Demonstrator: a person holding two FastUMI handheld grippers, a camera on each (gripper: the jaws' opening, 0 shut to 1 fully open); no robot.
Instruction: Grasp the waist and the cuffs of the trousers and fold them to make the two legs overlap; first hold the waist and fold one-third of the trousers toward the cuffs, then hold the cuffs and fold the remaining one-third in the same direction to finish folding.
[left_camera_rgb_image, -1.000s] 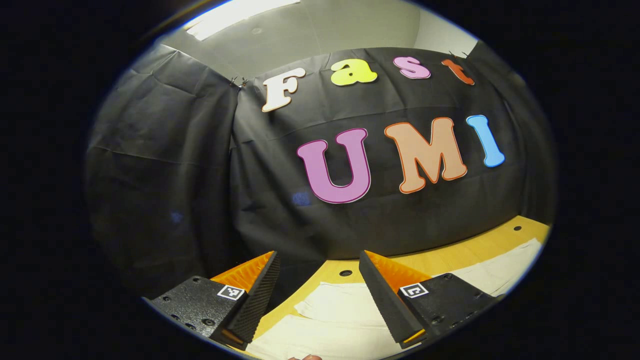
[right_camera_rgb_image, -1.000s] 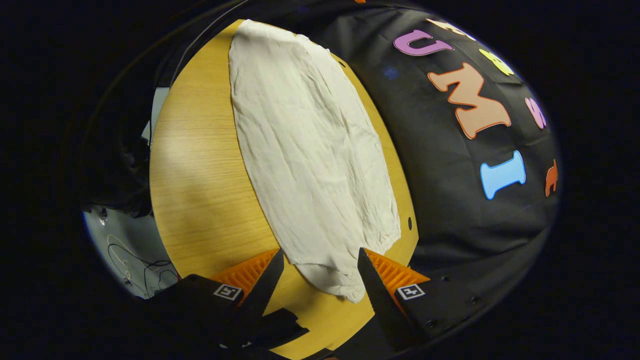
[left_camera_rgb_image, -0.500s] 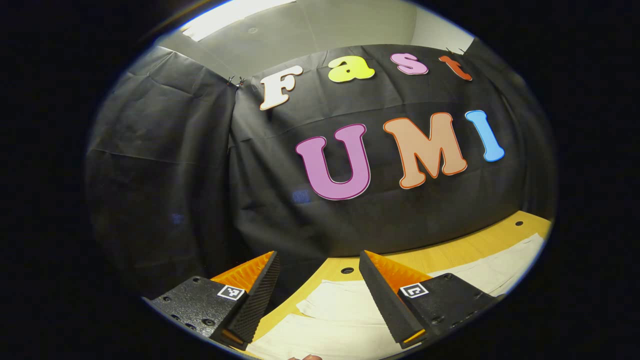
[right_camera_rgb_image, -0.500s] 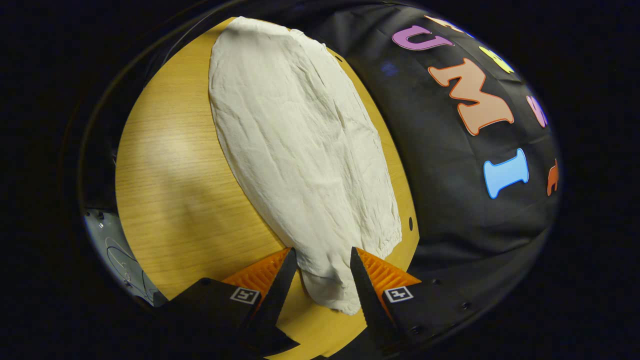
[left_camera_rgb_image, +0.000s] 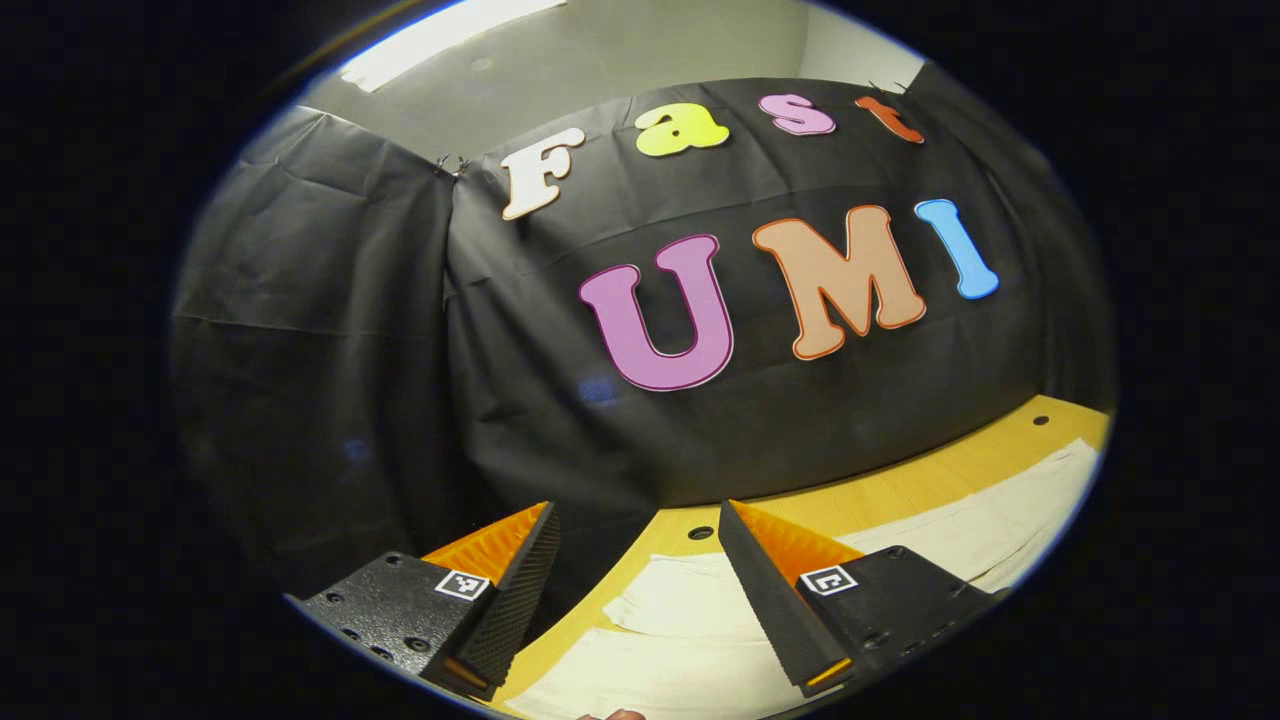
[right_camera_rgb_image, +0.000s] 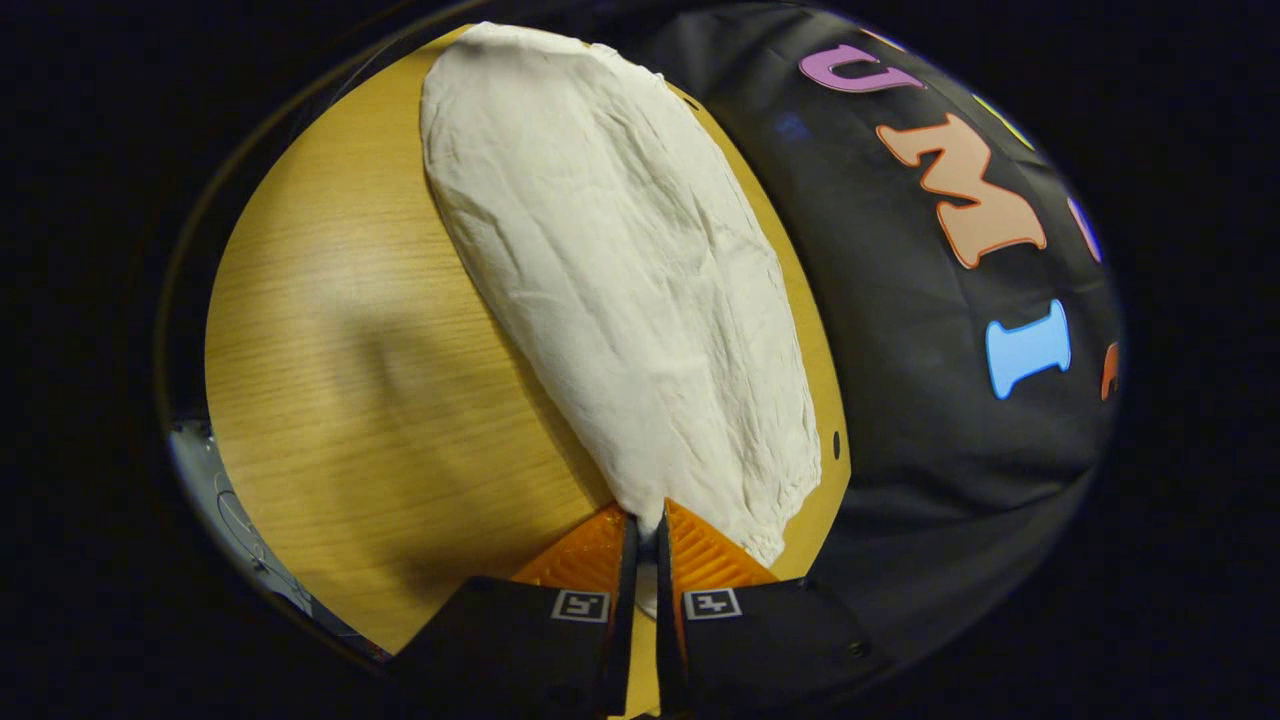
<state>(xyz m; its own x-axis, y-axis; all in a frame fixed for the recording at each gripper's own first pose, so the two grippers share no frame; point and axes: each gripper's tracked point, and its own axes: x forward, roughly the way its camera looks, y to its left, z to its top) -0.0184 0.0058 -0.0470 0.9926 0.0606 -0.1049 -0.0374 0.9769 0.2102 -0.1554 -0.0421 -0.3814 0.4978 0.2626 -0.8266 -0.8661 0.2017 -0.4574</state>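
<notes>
In the left gripper view, the left gripper (left_camera_rgb_image: 635, 590) hovers with fingers spread wide above the trousers (left_camera_rgb_image: 690, 640) lying flat on the wooden surface (left_camera_rgb_image: 900, 495). In the right gripper view, the right gripper (right_camera_rgb_image: 645, 560) has its fingers pinched together on the trousers' (right_camera_rgb_image: 620, 270) near edge (thin, limp, wrinkly cloth, likely light); grip hems.

Trousers (right_camera_rgb_image: 620, 280): off-white, wrinkled, lying flat lengthwise on the wooden table (right_camera_rgb_image: 340, 380); near end pinched and slightly lifted. Far end out near table's edge.
</notes>
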